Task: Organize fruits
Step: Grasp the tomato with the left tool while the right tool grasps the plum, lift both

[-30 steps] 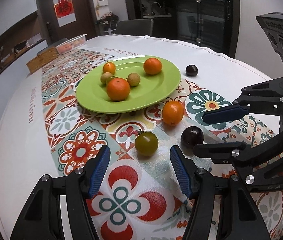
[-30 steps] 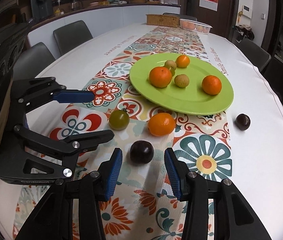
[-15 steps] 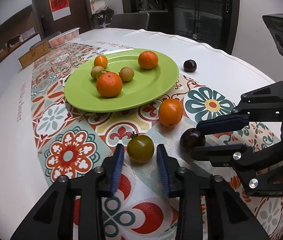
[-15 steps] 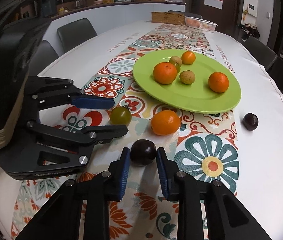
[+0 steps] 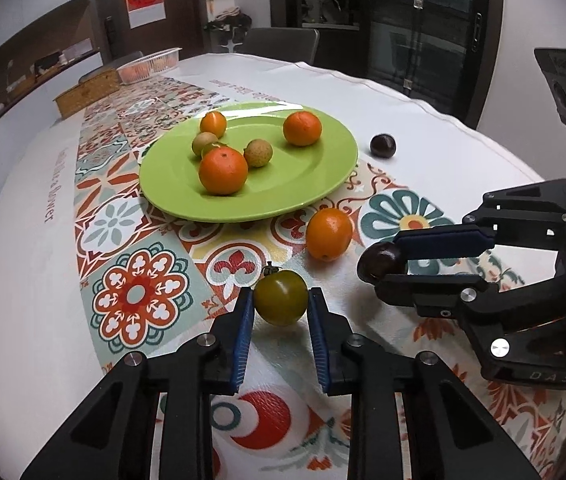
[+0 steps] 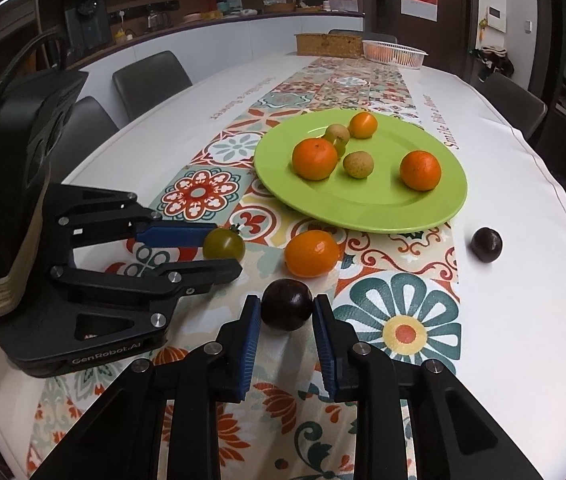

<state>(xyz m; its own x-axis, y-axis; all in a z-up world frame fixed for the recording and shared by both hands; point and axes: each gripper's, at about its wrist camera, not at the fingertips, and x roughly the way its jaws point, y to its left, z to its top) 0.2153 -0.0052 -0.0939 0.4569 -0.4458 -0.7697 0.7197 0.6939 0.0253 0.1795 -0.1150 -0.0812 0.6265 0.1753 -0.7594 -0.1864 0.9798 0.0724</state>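
Observation:
My left gripper [image 5: 281,300] is shut on a green tomato [image 5: 281,297] that rests low over the patterned runner. Its blue pads press both sides of the fruit. My right gripper [image 6: 287,306] is shut on a dark purple plum [image 6: 287,304] just right of the tomato [image 6: 224,244]. In the left wrist view the right gripper [image 5: 393,258] shows side-on with the plum [image 5: 381,260] at its tips. A loose orange [image 5: 329,234] lies between the held fruits and the green plate [image 5: 323,184]. The plate carries several oranges and small pale green fruits. A second plum [image 5: 382,145] lies on white cloth beyond the plate.
A wicker box [image 6: 329,45] and a white basket [image 6: 394,53] stand at the table's far end. Dark chairs [image 6: 151,80] line the table's left edge in the right wrist view. White tablecloth [image 6: 523,280] stretches to the right of the runner.
Both grippers closed from open: the left one onto the green tomato, the right one onto the dark plum. Both moved slightly forward around their fruit.

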